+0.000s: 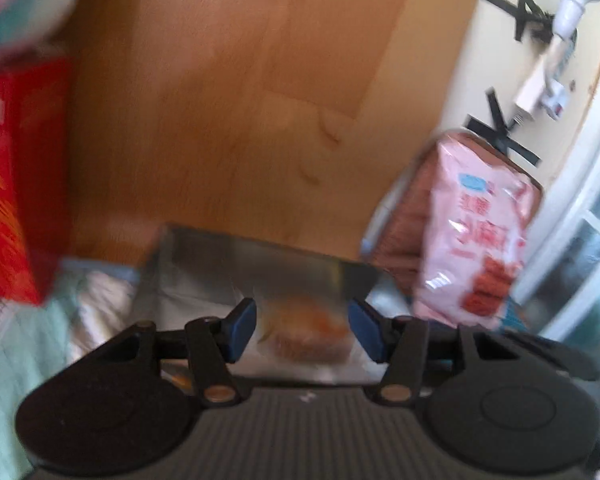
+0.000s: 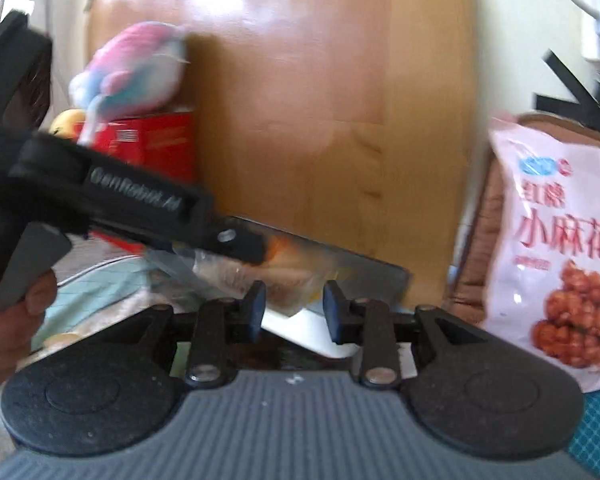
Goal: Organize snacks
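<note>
A clear-wrapped pastry snack [image 1: 306, 332] lies in a shiny metal tray [image 1: 204, 256]. My left gripper [image 1: 302, 330] has its blue pads either side of the snack with a gap showing; it looks open. In the right wrist view the left gripper [image 2: 260, 250] reaches over the tray [image 2: 364, 272] from the left, onto the snack [image 2: 288, 280]. My right gripper [image 2: 294, 308] is open and empty just in front of the tray. A pink bag of fried dough twists [image 1: 476, 232] stands upright at the right, also in the right wrist view [image 2: 560, 248].
A red box [image 1: 16, 184] stands at the left, with a pink-blue plush toy [image 2: 136, 68] on it. A wooden panel [image 1: 240, 100] rises behind the tray. A brown cushion [image 1: 404, 220] is behind the pink bag. Teal cloth [image 1: 16, 360] covers the surface.
</note>
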